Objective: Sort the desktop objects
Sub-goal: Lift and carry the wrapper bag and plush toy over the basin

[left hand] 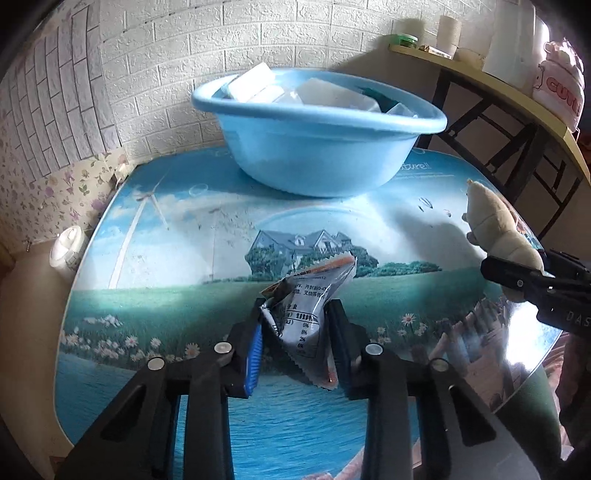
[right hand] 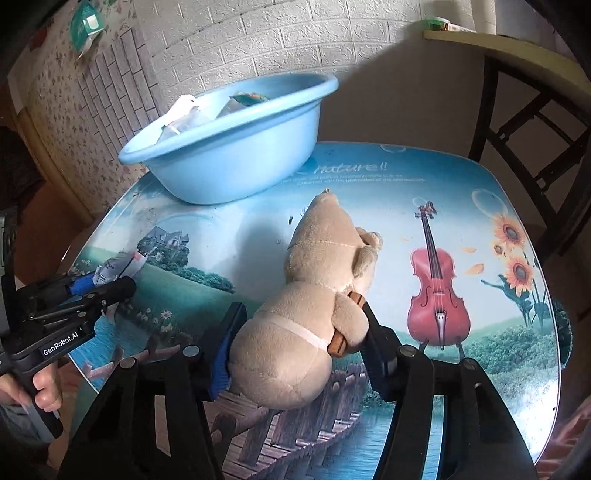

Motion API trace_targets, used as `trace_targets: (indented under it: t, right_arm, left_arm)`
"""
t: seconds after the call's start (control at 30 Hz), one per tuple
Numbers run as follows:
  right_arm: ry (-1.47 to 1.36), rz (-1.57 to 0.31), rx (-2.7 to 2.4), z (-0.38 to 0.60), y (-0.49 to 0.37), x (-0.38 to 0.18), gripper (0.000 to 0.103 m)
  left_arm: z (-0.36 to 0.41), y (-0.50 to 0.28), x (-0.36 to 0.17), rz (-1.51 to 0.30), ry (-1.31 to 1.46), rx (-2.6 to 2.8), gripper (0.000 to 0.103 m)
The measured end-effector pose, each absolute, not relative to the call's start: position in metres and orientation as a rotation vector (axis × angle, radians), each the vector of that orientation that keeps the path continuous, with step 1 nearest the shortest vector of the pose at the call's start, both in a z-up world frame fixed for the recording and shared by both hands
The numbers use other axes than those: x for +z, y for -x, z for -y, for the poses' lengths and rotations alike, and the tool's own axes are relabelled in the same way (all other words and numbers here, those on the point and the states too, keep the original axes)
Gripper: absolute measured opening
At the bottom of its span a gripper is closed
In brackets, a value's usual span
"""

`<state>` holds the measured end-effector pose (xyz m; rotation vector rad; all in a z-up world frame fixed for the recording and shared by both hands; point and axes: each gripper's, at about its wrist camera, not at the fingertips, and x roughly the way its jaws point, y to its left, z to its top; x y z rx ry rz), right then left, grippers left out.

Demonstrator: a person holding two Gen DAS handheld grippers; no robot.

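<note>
Squeezing a crumpled snack packet [left hand: 308, 314] over the picture-printed table [left hand: 166, 306], the left gripper [left hand: 297, 343] has it pinched, while the right gripper [right hand: 299, 347] clamps a beige plush bear [right hand: 314, 302], both near the blue basin [left hand: 317, 147] at the back.

Lived-in home room, white brick-pattern wallpaper [left hand: 295, 33] beside floral wallpaper [left hand: 70, 192], table [left hand: 369, 221] printed with a landscape scene, blue plastic basin [left hand: 314, 147], side shelf [left hand: 509, 92] holding what look like tissue rolls.
</note>
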<state>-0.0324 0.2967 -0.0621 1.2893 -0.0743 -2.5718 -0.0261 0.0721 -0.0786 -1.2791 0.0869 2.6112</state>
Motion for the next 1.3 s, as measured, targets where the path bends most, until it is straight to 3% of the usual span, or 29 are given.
trace_targets:
  t: [0.5,0.97,1.07,1.17,1.3]
  right_arm:
    - [-1.035,0.127,-2.636,-0.299,0.053,0.015,0.054]
    - [-0.987,0.035,-2.569,-0.256,0.11,0.027,0.054]
    - [-0.994,0.022,-2.559,-0.254,0.121,0.024,0.054]
    - [-0.988,0.015,-2.556,-0.253,0.129,0.023,0.054]
    - [-0.978,0.018,-2.552,-0.251,0.139,0.024,0.054]
  left_arm:
    - [-0.062,0.055,0.022,0.016,0.986,2.73,0.03]
    - [-0.099,0.124,0.007,0.038,1.026,2.673,0.032]
    - [-0.102,0.132,0.002,0.036,1.048,2.663,0.037]
    - [-0.101,0.133,0.007,0.034,1.011,2.663,0.055]
    - [-0.09,0.133,0.019,0.034,0.958,2.714,0.065]
